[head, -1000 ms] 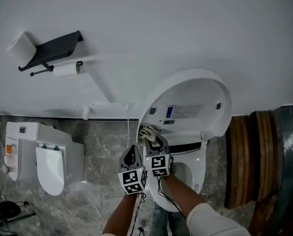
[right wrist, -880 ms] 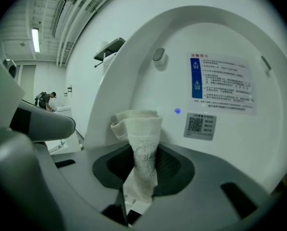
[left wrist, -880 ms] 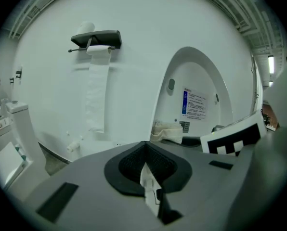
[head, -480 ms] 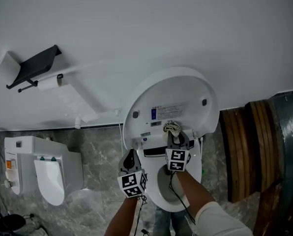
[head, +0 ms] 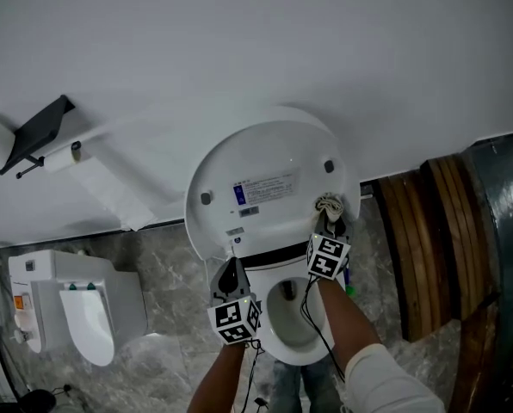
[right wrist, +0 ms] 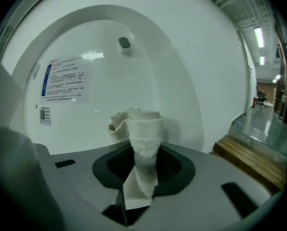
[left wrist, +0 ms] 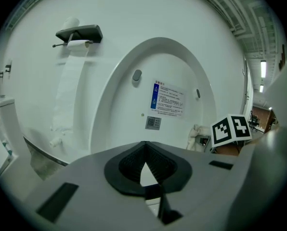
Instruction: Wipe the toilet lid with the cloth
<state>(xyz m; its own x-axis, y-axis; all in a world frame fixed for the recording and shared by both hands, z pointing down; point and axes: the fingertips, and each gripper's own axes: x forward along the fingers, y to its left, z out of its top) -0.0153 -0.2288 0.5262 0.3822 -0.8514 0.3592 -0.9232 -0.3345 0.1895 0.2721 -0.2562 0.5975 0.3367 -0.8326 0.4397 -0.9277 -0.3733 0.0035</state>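
Right gripper (head: 331,223), clenched on a cream terry cloth (head: 329,203), has swept right across the white oval toilet lid (head: 265,153); unreadable blue-and-white label (head: 266,188) to its left. Left gripper (head: 231,269) closed, empty. Grey marble floor (head: 166,261) below.

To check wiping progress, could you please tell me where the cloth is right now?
In the head view, the cloth is clamped in the right gripper, at the lower right edge of the raised toilet lid.

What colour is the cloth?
The cloth is cream-white; the right gripper view shows it best.
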